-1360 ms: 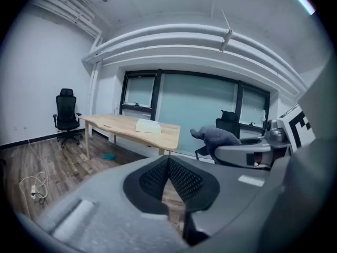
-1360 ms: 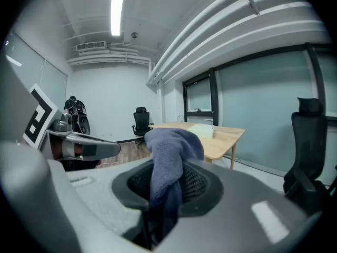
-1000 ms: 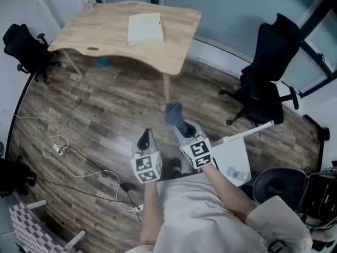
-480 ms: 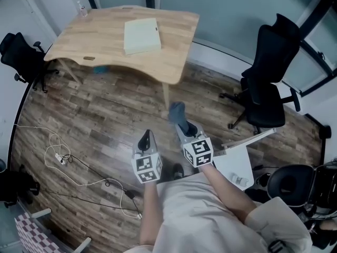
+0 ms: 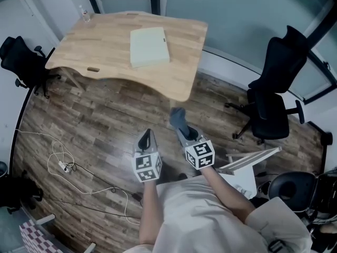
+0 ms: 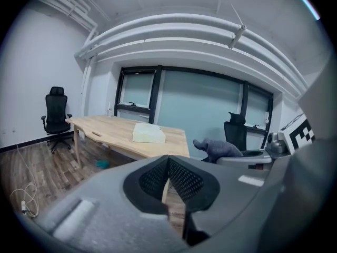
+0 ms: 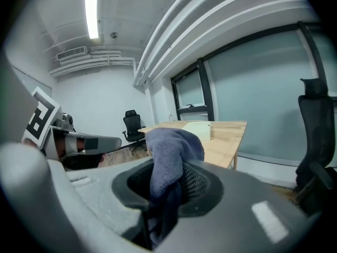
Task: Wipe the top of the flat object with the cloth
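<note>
The wooden counter (image 5: 100, 46) stood by the glazed wall (image 5: 237, 15) of an office room, on a floor (image 5: 95, 115) of dark wood planks. The flat object (image 5: 149, 46), a pale thin slab, lay on the counter top toward its far right part, with its upper face bare. At the far left corner of the counter stood a small clear thing, maybe a bottle (image 5: 86, 16); it was too small to be sure. One black office chair (image 5: 23, 59) stood just left of the counter, and a second chair (image 5: 276, 99) stood to the right of it, well apart. A white cable (image 5: 63, 165) lay in loops on the floor in front of the counter, on the left.

Both tools hung in the air in front of the counter, side by side and well apart from it. The left tool (image 6: 168, 163) had its jaws pressed together with nothing between them. The right tool (image 7: 167, 186) was clenched on the grey-blue cloth (image 7: 171, 152), which rose out of the jaws toward the counter.
</note>
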`<state>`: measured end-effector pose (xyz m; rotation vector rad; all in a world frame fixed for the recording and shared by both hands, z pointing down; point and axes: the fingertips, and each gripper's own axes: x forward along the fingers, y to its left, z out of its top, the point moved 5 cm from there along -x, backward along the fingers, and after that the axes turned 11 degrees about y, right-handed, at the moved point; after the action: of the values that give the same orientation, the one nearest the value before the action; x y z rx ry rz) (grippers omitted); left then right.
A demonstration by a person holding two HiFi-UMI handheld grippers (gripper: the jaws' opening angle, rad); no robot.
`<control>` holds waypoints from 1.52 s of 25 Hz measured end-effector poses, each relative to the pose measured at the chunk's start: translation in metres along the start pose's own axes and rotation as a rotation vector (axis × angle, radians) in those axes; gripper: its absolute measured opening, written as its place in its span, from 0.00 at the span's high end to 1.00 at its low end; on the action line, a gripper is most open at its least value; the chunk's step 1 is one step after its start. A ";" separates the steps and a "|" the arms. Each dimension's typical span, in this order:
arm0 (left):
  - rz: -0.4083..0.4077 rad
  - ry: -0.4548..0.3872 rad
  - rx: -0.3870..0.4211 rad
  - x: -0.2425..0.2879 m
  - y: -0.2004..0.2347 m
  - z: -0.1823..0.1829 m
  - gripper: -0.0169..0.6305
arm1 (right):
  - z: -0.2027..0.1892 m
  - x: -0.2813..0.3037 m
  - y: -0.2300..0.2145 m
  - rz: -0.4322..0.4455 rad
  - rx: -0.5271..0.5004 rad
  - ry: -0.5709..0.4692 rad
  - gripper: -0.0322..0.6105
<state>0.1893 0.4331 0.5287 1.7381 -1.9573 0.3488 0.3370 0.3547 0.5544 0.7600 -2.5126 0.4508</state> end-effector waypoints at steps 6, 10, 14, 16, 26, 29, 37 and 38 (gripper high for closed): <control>-0.044 0.014 0.024 0.044 0.028 0.036 0.96 | 0.030 0.043 -0.024 -0.035 0.074 0.009 0.79; -0.076 0.027 0.031 0.068 0.054 0.055 0.96 | 0.045 0.070 -0.020 -0.048 0.088 0.022 0.79; -0.110 0.044 0.040 0.093 0.076 0.071 0.96 | 0.058 0.100 -0.020 -0.053 0.112 0.040 0.79; -0.126 0.050 0.046 0.105 0.086 0.079 0.96 | 0.067 0.112 -0.021 -0.058 0.130 0.037 0.79; -0.152 0.043 0.075 0.139 0.160 0.107 0.96 | 0.087 0.184 -0.005 -0.098 0.194 0.023 0.79; -0.142 0.059 0.066 0.145 0.183 0.105 0.96 | 0.095 0.205 0.008 -0.085 0.165 0.035 0.79; -0.153 0.067 0.054 0.172 0.211 0.116 0.96 | 0.117 0.239 0.000 -0.117 0.178 0.030 0.79; -0.155 0.074 0.053 0.178 0.213 0.116 0.96 | 0.119 0.244 -0.003 -0.120 0.178 0.033 0.79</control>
<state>-0.0535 0.2563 0.5509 1.8686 -1.7639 0.4072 0.1190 0.1960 0.5840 0.9564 -2.4031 0.6450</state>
